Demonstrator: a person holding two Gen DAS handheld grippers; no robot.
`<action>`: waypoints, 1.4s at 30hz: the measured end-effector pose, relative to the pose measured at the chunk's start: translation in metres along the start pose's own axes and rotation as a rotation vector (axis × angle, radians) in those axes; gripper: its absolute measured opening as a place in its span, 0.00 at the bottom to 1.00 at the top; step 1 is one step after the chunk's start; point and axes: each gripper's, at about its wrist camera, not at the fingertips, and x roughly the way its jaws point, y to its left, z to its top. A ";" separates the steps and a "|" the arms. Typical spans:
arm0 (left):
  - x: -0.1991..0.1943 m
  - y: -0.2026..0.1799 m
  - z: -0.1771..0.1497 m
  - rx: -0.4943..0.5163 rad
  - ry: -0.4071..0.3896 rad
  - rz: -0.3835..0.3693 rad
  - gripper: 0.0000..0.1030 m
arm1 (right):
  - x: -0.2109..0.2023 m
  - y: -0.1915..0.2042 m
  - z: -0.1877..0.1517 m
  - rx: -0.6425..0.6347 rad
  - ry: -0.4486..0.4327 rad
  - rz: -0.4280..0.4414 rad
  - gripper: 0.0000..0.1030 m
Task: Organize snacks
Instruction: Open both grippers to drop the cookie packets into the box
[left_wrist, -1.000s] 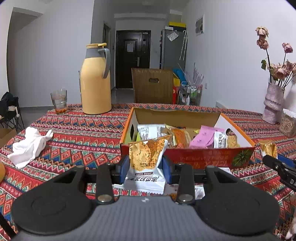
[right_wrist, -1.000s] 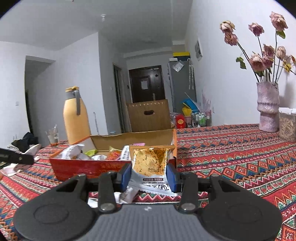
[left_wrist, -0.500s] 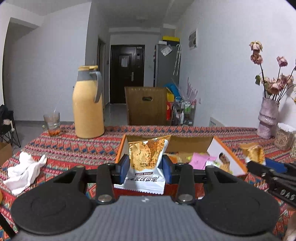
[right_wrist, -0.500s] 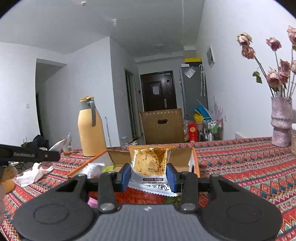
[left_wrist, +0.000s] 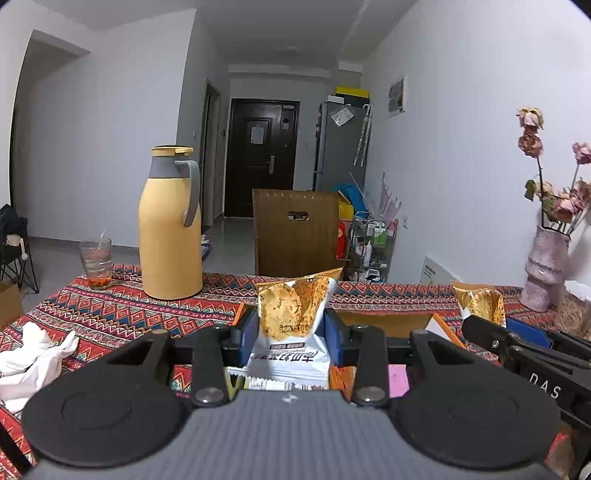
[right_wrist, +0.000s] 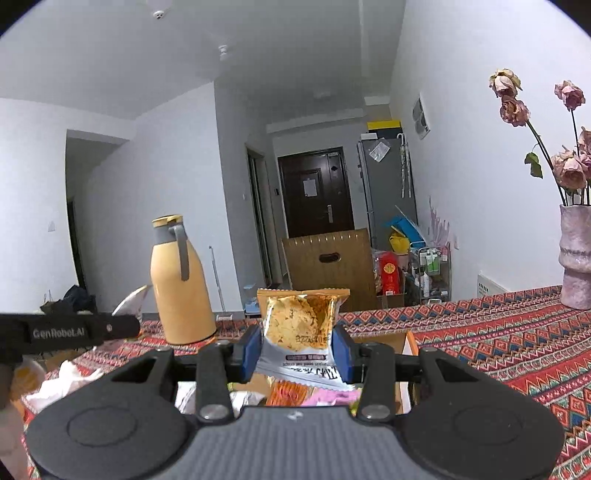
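My left gripper (left_wrist: 291, 332) is shut on a white-and-orange snack packet (left_wrist: 291, 325), held upright above the open cardboard snack box (left_wrist: 384, 319). My right gripper (right_wrist: 297, 349) is shut on a like snack packet (right_wrist: 299, 328), also held above the box (right_wrist: 404, 341), where orange and pink packets (right_wrist: 295, 395) lie below it. The right gripper with its packet (left_wrist: 480, 302) shows at the right of the left wrist view. The left gripper's body (right_wrist: 66, 332) shows at the left of the right wrist view.
A yellow thermos jug (left_wrist: 170, 229) and a glass (left_wrist: 96, 262) stand at the back left of the patterned tablecloth (left_wrist: 110, 314). A white crumpled cloth (left_wrist: 33, 354) lies at the left. A vase of dried roses (left_wrist: 543, 269) stands at the right. A wooden chair back (left_wrist: 295, 236) is behind the table.
Both grippers have risen with their packets and moved forward over the box. The box now sits low and mostly hidden behind the fingers.
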 end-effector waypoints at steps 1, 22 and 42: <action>0.005 0.000 0.002 -0.003 0.001 0.005 0.38 | 0.004 -0.001 0.002 0.003 -0.001 -0.002 0.39; 0.076 0.022 -0.033 -0.073 0.082 0.062 0.38 | 0.073 -0.018 -0.034 0.042 0.075 -0.039 0.39; 0.070 0.022 -0.035 -0.090 0.044 0.066 0.57 | 0.081 -0.014 -0.039 0.018 0.132 -0.083 0.46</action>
